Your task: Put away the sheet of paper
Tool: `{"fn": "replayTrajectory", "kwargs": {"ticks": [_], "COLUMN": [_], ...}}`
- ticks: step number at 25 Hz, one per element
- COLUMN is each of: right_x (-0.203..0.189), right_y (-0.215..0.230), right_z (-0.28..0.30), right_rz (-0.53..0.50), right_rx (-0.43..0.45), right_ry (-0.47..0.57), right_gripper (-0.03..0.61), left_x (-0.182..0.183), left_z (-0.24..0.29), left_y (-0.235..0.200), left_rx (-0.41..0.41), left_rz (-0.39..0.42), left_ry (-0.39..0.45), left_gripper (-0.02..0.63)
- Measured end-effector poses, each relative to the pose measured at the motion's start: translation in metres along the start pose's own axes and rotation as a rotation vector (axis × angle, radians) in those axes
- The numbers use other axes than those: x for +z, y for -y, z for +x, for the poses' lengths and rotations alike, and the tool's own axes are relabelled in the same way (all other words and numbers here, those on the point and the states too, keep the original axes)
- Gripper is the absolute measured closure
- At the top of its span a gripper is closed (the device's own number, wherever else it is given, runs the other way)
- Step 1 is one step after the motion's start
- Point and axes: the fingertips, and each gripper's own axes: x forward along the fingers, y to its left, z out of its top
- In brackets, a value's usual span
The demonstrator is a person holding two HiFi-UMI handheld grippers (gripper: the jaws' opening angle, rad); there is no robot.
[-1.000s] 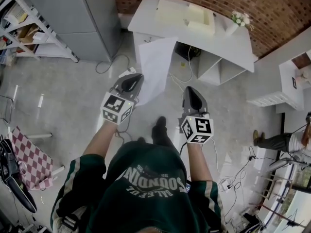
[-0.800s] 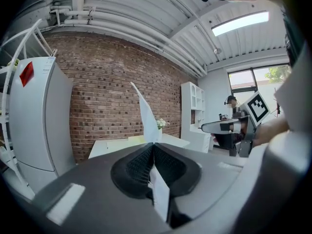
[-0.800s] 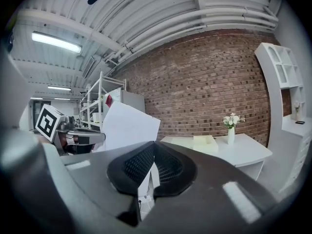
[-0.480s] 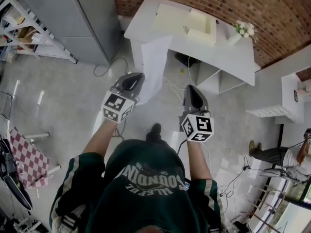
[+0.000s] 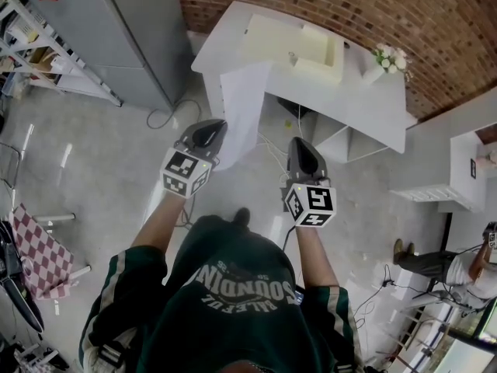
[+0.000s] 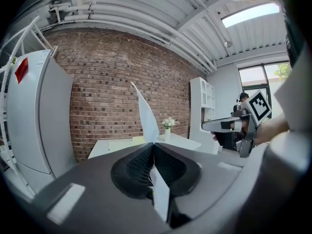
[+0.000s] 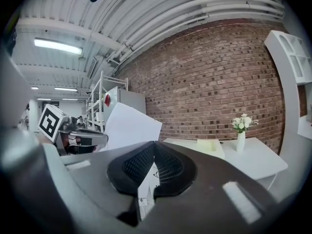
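Observation:
The white sheet of paper (image 5: 245, 109) hangs out in front of my left gripper (image 5: 211, 127), which is shut on its near edge. In the left gripper view the sheet (image 6: 146, 117) stands edge-on, pinched where the jaws of the left gripper (image 6: 153, 145) meet. My right gripper (image 5: 300, 144) is level with it to the right, shut with nothing held; its tips (image 7: 155, 143) touch. From the right gripper view the paper (image 7: 129, 126) shows broadside at left. Ahead is a white desk (image 5: 373, 107) carrying a pale yellow open box (image 5: 299, 41).
A vase of flowers (image 5: 382, 57) stands on the desk's right part. A grey cabinet (image 5: 132, 29) and a shelving rack (image 5: 39, 45) are at left, cables (image 5: 165, 109) on the floor, a checked cloth (image 5: 39, 255) at lower left, white shelves (image 5: 454, 169) and another person (image 5: 435, 264) at right.
The desk and box have drawn nearer in the head view as the person walks toward them. Both grippers keep their poses, and the paper stays in the left one.

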Motion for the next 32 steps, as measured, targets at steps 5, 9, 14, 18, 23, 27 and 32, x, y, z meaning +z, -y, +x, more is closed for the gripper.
{"fn": "replayTrajectory", "kwargs": {"ticks": [5, 9, 14, 18, 23, 27, 32], "right_x": [0.004, 0.003, 0.004, 0.002, 0.007, 0.011, 0.026], "right_y": [0.018, 0.031, 0.045, 0.055, 0.074, 0.092, 0.108], "right_z": [0.011, 0.019, 0.039, 0.061, 0.097, 0.133, 0.181], "right_rz": [0.0, 0.009, 0.007, 0.009, -0.001, 0.004, 0.003], "right_rx": [0.016, 0.017, 0.014, 0.007, 0.0, -0.012, -0.026], "right_ry": [-0.003, -0.008, -0.014, -0.018, -0.029, -0.04, -0.05], "right_gripper": [0.58, 0.58, 0.58, 0.58, 0.58, 0.58, 0.58], "left_x": [0.004, 0.006, 0.01, 0.009, 0.015, 0.019, 0.031], "left_z": [0.022, 0.041, 0.065, 0.089, 0.127, 0.16, 0.201], "left_y": [0.004, 0.003, -0.005, -0.018, -0.043, -0.066, -0.102], "left_rx": [0.004, 0.002, -0.006, -0.017, -0.029, -0.041, -0.059], "left_rz": [0.002, -0.001, -0.005, -0.008, -0.011, -0.016, -0.023], "left_ry": [-0.007, -0.012, -0.006, -0.005, -0.003, -0.006, -0.015], "left_gripper": [0.601, 0.601, 0.601, 0.601, 0.601, 0.601, 0.601]}}
